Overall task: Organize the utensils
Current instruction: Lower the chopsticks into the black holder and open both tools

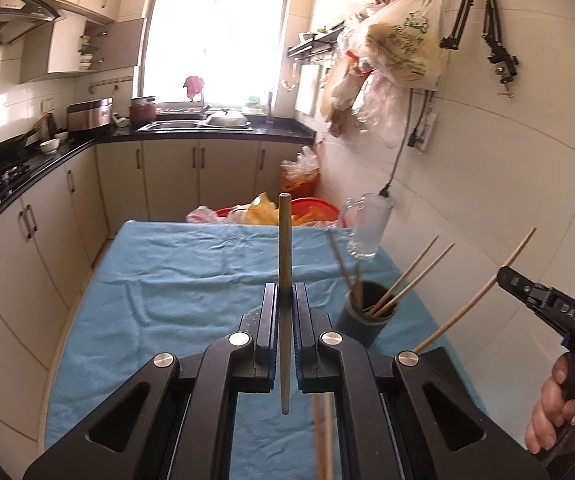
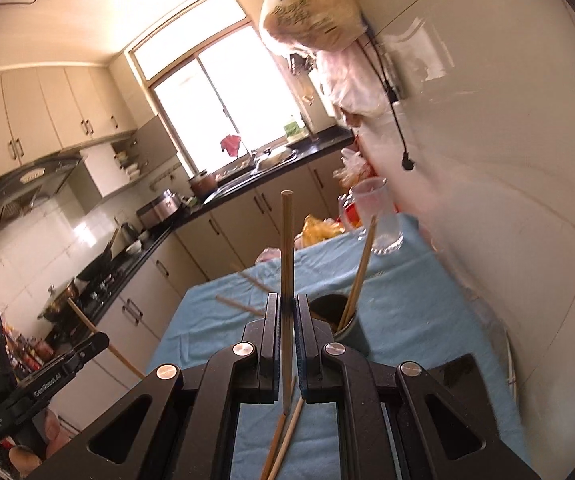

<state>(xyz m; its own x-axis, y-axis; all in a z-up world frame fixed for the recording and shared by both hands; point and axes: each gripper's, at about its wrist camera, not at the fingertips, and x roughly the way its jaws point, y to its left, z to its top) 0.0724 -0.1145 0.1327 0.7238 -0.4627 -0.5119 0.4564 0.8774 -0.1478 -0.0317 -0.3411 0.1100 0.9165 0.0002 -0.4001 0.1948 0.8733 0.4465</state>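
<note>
Fingers (image 1: 271, 312) of left gripper clamped on a plain wooden chopstick (image 1: 284, 248), right gripper (image 2: 287, 312) pinching another chopstick (image 2: 287, 248), dark holder (image 1: 369, 312) nearby

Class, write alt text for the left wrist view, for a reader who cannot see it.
The left hand-held gripper is shut on an upright wooden chopstick above a blue cloth-covered table. To its right, a dark cup holds several chopsticks, and the right hand-held gripper grips another chopstick.
</note>
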